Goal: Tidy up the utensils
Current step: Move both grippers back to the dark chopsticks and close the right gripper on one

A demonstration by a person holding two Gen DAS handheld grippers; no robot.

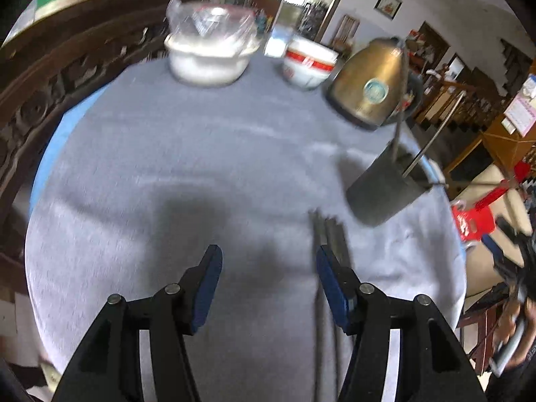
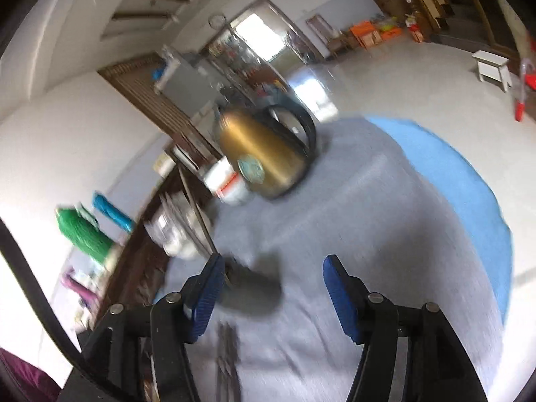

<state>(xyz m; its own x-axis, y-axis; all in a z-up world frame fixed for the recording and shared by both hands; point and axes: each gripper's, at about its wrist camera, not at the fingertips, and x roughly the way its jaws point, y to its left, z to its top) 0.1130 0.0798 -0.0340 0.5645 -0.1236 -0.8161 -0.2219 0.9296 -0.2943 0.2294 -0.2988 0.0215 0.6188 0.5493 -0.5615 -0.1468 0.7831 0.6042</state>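
A dark grey utensil holder [image 1: 385, 187] stands on the grey cloth [image 1: 201, 167] with thin metal handles [image 1: 400, 93] sticking up out of it. Dark forks [image 1: 321, 234] lie flat on the cloth, just ahead of and under the right finger of my left gripper [image 1: 268, 254], which is open and empty. In the right wrist view, blurred, my right gripper [image 2: 273, 264] is open above the cloth. The holder [image 2: 254, 288] sits just inside its left finger [image 2: 207, 288], apart from the right pad. The forks [image 2: 227, 351] lie below it.
At the cloth's far side stand a white bowl with a plastic bag [image 1: 207, 60], a red-banded white bowl [image 1: 308, 63] and a gold kettle [image 1: 368, 87]. Carved dark wood [image 1: 50, 77] borders the left. A red stool [image 1: 472, 224] stands beyond the right table edge.
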